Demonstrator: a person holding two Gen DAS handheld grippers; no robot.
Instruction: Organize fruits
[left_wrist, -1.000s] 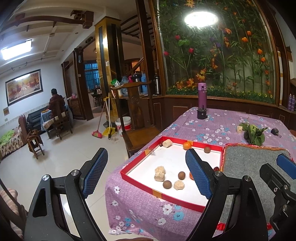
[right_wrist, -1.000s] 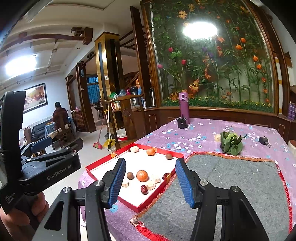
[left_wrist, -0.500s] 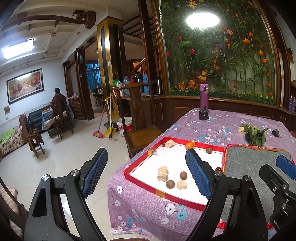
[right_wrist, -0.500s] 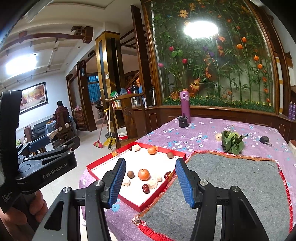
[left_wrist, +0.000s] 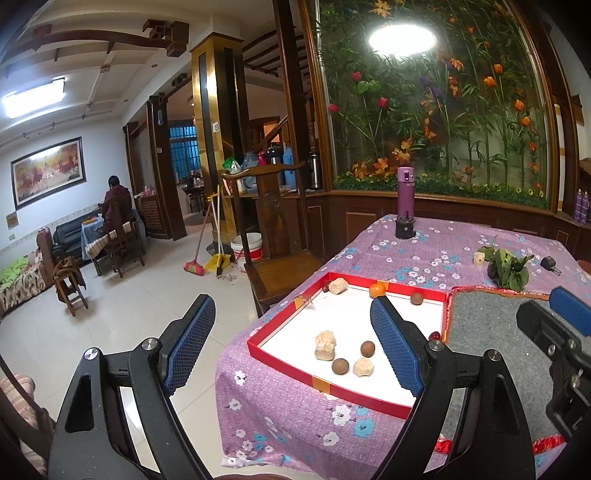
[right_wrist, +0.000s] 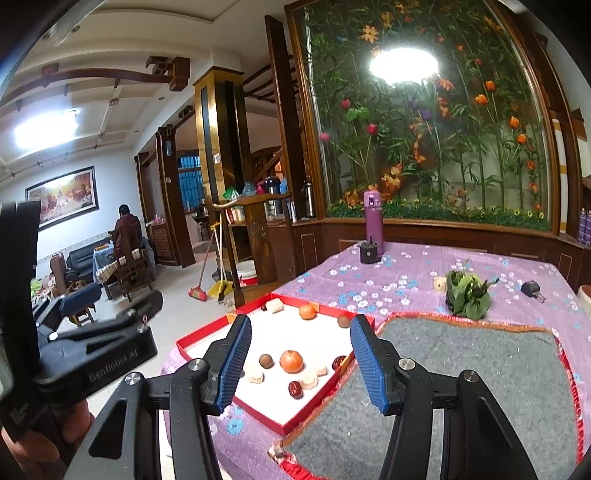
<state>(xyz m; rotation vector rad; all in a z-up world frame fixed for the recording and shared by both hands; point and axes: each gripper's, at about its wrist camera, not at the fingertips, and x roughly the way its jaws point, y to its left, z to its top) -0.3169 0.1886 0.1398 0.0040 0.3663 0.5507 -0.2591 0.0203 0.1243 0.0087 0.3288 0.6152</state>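
Little had changed over the last second: both hand-held grippers, left (left_wrist: 291, 343) and right (right_wrist: 299, 365), were kept spread and empty, short of the red tray (right_wrist: 295, 424). The fruits, among them an orange (right_wrist: 291, 361), were left lying in that tray on the surface, so sorting was judged not yet begun.

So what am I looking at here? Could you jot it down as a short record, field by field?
setting: table with a purple floral cloth
tray: red-rimmed tray, white inside
in tray: two oranges, brown round fruits, red dates, pale chunks
beside tray: grey felt mat
farther back: purple bottle, leafy bunch
left gripper: open, empty
right gripper: open, empty
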